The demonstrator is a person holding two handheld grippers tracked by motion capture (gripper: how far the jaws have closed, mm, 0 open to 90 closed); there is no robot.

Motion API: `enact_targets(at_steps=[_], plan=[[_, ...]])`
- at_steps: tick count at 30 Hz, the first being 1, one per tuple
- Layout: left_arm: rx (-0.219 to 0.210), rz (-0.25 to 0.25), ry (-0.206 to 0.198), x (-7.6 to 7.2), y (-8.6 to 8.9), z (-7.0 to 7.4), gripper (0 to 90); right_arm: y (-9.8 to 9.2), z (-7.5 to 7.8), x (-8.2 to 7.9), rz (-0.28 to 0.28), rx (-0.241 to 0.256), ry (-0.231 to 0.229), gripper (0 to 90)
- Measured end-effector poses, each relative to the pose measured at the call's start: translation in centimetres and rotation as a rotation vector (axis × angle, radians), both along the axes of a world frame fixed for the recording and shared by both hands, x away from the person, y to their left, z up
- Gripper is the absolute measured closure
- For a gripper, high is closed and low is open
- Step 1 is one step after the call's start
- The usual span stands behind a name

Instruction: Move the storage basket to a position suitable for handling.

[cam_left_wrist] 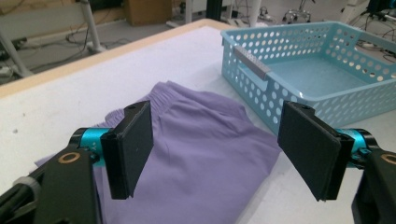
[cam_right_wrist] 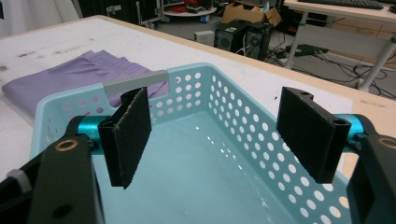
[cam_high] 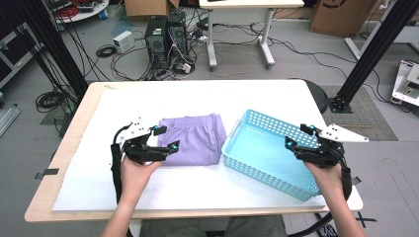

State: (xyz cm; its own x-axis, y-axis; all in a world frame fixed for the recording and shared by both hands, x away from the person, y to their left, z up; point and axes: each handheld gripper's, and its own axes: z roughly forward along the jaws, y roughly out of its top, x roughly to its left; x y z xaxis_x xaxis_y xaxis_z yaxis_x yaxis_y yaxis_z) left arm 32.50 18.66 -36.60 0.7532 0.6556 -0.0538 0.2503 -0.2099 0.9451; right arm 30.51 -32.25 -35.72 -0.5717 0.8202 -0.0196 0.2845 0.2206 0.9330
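Note:
A folded lilac garment [cam_high: 193,139] [cam_left_wrist: 205,154] [cam_right_wrist: 70,74] lies flat on the white table cover, just left of a light blue perforated basket [cam_high: 269,153] [cam_left_wrist: 322,70] [cam_right_wrist: 201,154] with nothing in it. My left gripper [cam_high: 166,138] [cam_left_wrist: 217,149] hovers at the garment's left edge, open, its jaws spread wide above the cloth and holding nothing. Over the basket's right end my right gripper [cam_high: 299,136] [cam_right_wrist: 215,135] stands open too, with nothing between its jaws.
The table [cam_high: 64,163] has a pale wood rim with bare white cover [cam_high: 197,187] along the front. Behind it stand computer towers [cam_high: 165,34], cables, a white desk [cam_high: 237,29] and black frame posts [cam_high: 368,54].

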Motion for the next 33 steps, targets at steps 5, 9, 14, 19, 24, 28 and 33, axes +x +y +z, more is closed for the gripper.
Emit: enact_targets(at_steps=[5,9,14,19,24,28,33], plan=[[-0.013,-0.007,-0.004,0.0,0.0,0.1,26.7,-0.1,0.0,0.1,-0.001,0.005,-0.003,26.7],[-0.068,-0.021,0.04,0.3,0.0,-0.1,26.8,-0.2,0.1,0.0,-0.007,0.005,-0.01,26.7],[-0.094,-0.04,-0.006,-0.1,-0.1,0.2,27.7,-0.4,0.5,-0.2,-0.012,0.0,-0.023,26.6],[-0.114,-0.097,-0.009,-0.2,-0.5,0.4,27.7,-0.5,1.0,-1.0,-0.014,-0.007,-0.038,26.7],[-0.09,-0.127,-0.008,-0.1,-1.8,0.3,24.4,-1.2,1.2,-2.0,-0.027,-0.005,-0.055,26.7],[-0.082,-0.148,-0.01,0.0,-2.8,0.2,23.7,-2.0,1.2,-2.8,-0.043,-0.001,-0.061,26.7],[-0.1,-0.177,0.013,0.2,-3.6,0.0,23.7,-3.0,1.2,-4.1,-0.057,0.008,-0.071,26.6]])
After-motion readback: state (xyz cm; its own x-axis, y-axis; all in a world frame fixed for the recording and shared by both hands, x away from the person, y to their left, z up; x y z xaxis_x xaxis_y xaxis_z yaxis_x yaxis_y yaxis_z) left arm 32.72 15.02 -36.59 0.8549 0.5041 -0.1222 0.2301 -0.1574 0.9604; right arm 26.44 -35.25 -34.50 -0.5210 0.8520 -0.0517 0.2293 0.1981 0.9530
